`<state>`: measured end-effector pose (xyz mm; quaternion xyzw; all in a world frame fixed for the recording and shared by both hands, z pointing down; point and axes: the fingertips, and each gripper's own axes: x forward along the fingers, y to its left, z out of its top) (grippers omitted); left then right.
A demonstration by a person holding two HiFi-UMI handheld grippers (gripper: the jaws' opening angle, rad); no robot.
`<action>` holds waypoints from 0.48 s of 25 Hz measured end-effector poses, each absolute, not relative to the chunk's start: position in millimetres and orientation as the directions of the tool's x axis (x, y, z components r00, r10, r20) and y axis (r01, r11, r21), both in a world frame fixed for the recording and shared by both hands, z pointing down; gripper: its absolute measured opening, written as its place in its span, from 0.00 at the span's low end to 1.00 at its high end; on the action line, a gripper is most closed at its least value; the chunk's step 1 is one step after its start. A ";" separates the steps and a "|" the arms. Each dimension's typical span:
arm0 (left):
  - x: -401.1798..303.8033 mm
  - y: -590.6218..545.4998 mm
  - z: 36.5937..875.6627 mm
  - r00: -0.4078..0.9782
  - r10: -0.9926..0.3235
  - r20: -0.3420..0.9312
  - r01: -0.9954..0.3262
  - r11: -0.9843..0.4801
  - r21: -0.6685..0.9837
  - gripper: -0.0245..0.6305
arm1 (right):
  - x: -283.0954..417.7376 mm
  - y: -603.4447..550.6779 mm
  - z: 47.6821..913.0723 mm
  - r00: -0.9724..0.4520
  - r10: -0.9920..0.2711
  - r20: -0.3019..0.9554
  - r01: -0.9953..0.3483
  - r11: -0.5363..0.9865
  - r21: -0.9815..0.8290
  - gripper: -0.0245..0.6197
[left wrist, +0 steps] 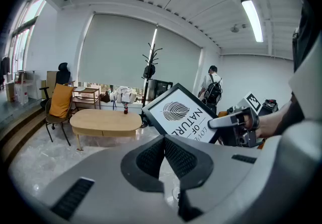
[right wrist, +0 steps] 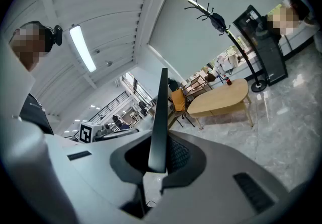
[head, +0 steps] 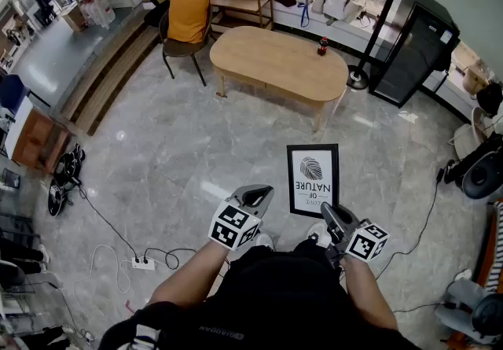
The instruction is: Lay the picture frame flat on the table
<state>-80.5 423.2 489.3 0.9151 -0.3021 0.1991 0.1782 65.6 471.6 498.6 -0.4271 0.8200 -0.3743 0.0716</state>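
The black picture frame (head: 313,180), holding a white print with a leaf and lettering, hangs in the air above the floor, well short of the oval wooden table (head: 279,61). My right gripper (head: 330,215) is shut on the frame's lower right edge. In the right gripper view the frame (right wrist: 160,117) shows edge-on, pinched between the pads of the right gripper (right wrist: 157,165). My left gripper (head: 258,197) is shut and empty, just left of the frame. From the left gripper view the frame (left wrist: 183,112) tilts to the right of the left gripper (left wrist: 164,143).
A small dark bottle (head: 322,46) stands on the table's far right. A chair with an orange cushion (head: 187,18) is at the table's left end. A coat stand (head: 385,18) and black cabinet (head: 413,49) stand at right. Cables and a power strip (head: 143,263) lie on the floor at left.
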 end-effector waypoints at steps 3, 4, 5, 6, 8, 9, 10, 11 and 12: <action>-83.8 423.4 488.4 0.740 -0.485 0.467 -0.624 -0.754 0.205 0.05 | 62.6 471.5 497.5 -0.622 -0.757 0.201 -0.649 0.354 -0.673 0.07; -84.1 423.2 488.0 0.740 -0.486 0.465 -0.624 -0.754 0.205 0.05 | 62.3 471.5 497.6 -0.623 -0.756 0.201 -0.649 0.356 -0.672 0.07; -84.2 422.9 487.6 0.740 -0.487 0.463 -0.625 -0.754 0.205 0.05 | 62.1 471.5 497.5 -0.624 -0.755 0.201 -0.649 0.357 -0.671 0.07; -84.3 422.4 486.9 0.740 -0.489 0.462 -0.625 -0.753 0.205 0.05 | 62.1 471.5 497.4 -0.624 -0.755 0.202 -0.650 0.358 -0.671 0.07; -85.0 421.4 485.1 0.740 -0.492 0.458 -0.627 -0.752 0.206 0.05 | 61.7 471.3 496.6 -0.625 -0.754 0.204 -0.651 0.359 -0.669 0.07; -85.5 421.1 484.3 0.740 -0.492 0.458 -0.627 -0.751 0.206 0.05 | 61.3 471.1 496.0 -0.625 -0.754 0.204 -0.652 0.359 -0.668 0.07; -85.8 420.9 483.6 0.740 -0.493 0.457 -0.627 -0.751 0.205 0.05 | 61.0 470.8 495.3 -0.625 -0.754 0.204 -0.652 0.360 -0.667 0.07; -85.7 420.6 483.1 0.741 -0.493 0.457 -0.627 -0.752 0.205 0.05 | 60.9 470.5 494.7 -0.625 -0.754 0.204 -0.652 0.361 -0.667 0.07; -85.3 420.1 482.7 0.741 -0.492 0.456 -0.626 -0.752 0.206 0.05 | 61.0 470.2 494.2 -0.625 -0.754 0.205 -0.653 0.360 -0.667 0.07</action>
